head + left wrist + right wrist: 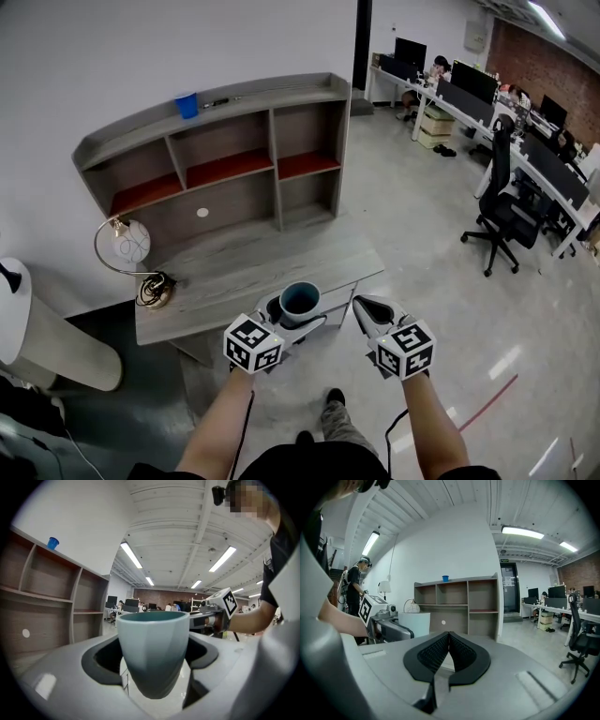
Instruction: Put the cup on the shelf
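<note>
A pale teal cup (pixel 300 302) stands upright between the jaws of my left gripper (pixel 296 317), which is shut on it just in front of the desk's near edge. In the left gripper view the cup (pixel 152 653) fills the middle, a dark pad on either side of it. My right gripper (pixel 362 306) hovers beside it to the right, its ribbed pads (pixel 436 651) pressed together with nothing between them. The grey wooden shelf (pixel 272 94) rises at the back of the desk, with several open compartments. A small blue cup (pixel 187 104) stands on its top board.
The grey desk top (pixel 272 258) carries a round lamp (pixel 127 246) at its left end. A white cylinder (pixel 37 342) lies at the far left. An office chair (pixel 502 211) and rows of desks with monitors (pixel 525 141) fill the right. A person (pixel 354 585) stands at the left of the right gripper view.
</note>
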Action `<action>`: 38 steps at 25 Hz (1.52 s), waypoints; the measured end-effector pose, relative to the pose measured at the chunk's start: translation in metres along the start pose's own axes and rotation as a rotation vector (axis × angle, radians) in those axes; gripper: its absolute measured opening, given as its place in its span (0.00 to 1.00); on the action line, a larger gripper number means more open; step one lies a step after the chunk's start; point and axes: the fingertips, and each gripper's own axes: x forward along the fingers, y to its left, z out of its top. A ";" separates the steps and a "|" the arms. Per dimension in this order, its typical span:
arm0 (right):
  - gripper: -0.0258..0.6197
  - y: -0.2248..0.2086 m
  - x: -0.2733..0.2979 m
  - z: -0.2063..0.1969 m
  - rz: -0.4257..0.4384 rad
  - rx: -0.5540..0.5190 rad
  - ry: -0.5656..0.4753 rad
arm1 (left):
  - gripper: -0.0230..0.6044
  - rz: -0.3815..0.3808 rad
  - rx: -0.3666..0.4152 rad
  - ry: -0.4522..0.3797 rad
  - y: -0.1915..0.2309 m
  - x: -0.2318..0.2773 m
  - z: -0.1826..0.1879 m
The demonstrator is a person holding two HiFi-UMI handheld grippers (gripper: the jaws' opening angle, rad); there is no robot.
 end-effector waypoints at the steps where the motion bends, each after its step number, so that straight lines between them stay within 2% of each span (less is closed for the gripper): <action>1: 0.06 -0.005 0.005 0.002 0.004 -0.001 -0.001 | 0.63 0.004 -0.001 -0.001 0.005 0.004 0.001; 20: 0.06 -0.140 0.098 0.044 0.122 -0.025 -0.022 | 0.63 0.128 0.000 -0.014 0.105 0.122 0.044; 30: 0.06 -0.172 0.130 0.043 0.177 -0.017 -0.011 | 0.63 0.180 -0.024 -0.011 0.134 0.149 0.045; 38: 0.06 -0.190 0.164 0.045 0.184 -0.018 0.002 | 0.63 0.185 -0.035 -0.010 0.170 0.166 0.044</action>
